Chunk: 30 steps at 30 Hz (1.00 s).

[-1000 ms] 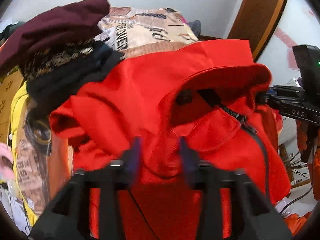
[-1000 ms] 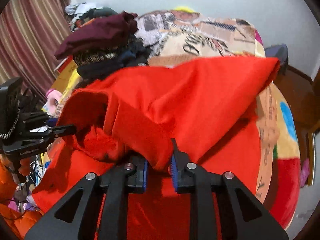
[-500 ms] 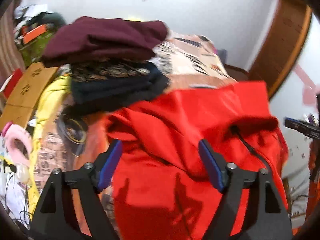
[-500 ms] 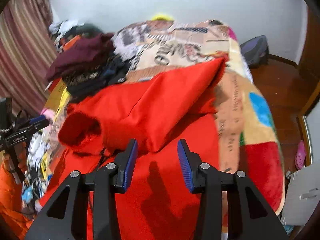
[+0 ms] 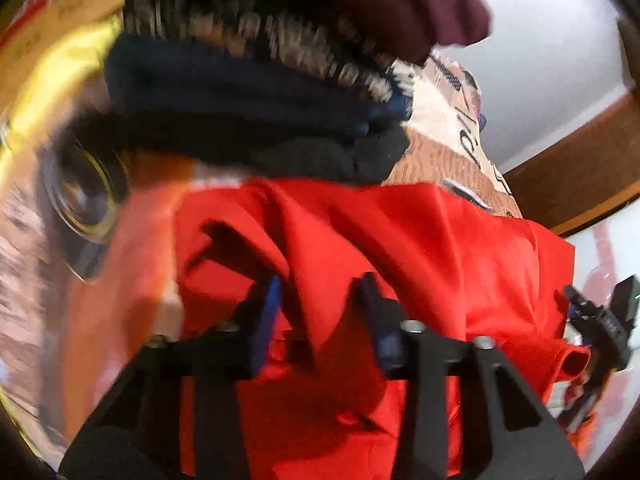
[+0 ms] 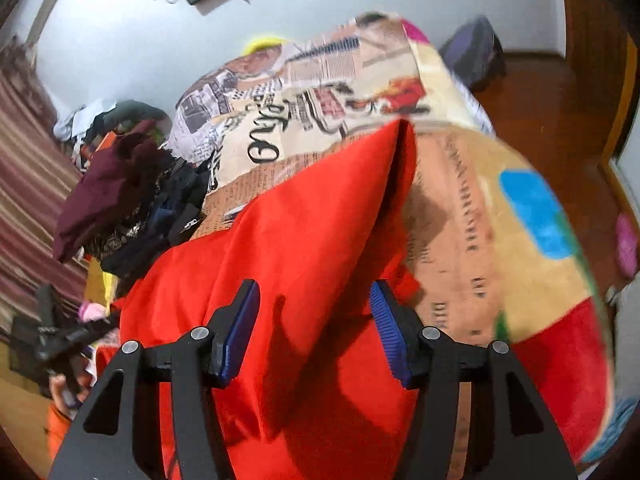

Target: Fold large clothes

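While the red garment (image 6: 304, 240) lies spread over the printed blanket (image 6: 472, 208) on the bed, both grippers hover low above it with their jaws apart. From the left wrist view, the left gripper (image 5: 322, 312) has its blue pads (image 5: 272, 304) set a moderate way open, and a raised fold of the red cloth runs up between them; the view is blurred, so I cannot tell whether either pad touches that fold, and nothing is clamped. Beyond the fold, a stack of folded clothes (image 5: 256, 92) sits at the far edge of the garment, with a dark blue layer at the bottom, a patterned layer over it and a maroon piece on top. At the right edge of that view the other gripper shows as a black shape just beside the garment's rolled cuff (image 5: 574, 364).

From the right wrist view, the right gripper (image 6: 314, 320) stands wide open with red cloth below and between its pads (image 6: 386, 320), holding nothing. A pointed corner of the garment reaches toward the far end of the bed, and the stack sits left of it, near a striped curtain (image 6: 28, 184)
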Each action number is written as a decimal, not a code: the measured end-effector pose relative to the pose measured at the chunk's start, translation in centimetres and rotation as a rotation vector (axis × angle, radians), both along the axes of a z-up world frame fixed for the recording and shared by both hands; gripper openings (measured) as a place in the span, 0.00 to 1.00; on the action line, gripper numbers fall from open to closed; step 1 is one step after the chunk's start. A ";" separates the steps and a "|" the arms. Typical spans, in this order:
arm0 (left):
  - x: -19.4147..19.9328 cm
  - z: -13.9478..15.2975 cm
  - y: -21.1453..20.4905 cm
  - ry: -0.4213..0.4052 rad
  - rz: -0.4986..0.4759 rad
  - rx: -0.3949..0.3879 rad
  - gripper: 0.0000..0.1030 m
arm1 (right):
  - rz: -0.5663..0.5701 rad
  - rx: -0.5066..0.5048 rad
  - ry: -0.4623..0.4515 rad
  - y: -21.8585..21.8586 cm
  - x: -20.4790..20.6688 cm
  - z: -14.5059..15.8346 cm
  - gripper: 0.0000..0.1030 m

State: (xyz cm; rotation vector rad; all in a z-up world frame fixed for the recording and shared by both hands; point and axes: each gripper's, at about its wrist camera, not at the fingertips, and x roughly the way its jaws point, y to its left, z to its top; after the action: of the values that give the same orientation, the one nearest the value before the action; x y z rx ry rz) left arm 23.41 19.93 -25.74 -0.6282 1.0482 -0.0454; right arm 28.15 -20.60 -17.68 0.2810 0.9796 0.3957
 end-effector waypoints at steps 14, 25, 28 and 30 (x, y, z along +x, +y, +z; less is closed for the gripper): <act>-7.1 4.6 1.8 -0.150 0.119 0.149 0.02 | -0.013 0.006 -0.112 -0.7 -1.6 1.3 0.04; -8.4 -0.9 3.2 0.048 0.158 0.266 0.10 | -0.083 -0.121 -0.040 -3.5 -2.2 -1.1 0.04; -8.4 0.3 4.4 0.018 0.211 0.244 0.44 | -0.102 -0.119 -0.042 -4.3 -2.0 -0.2 0.05; -8.3 1.3 5.0 -0.003 0.271 0.258 0.59 | -0.107 -0.104 -0.060 -4.7 -1.7 0.8 0.09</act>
State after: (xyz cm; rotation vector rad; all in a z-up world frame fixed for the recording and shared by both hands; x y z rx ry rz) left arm 15.16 24.95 -24.44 -0.5296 0.9393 0.3206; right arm 26.48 -25.28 -16.88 0.2247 0.9190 0.2534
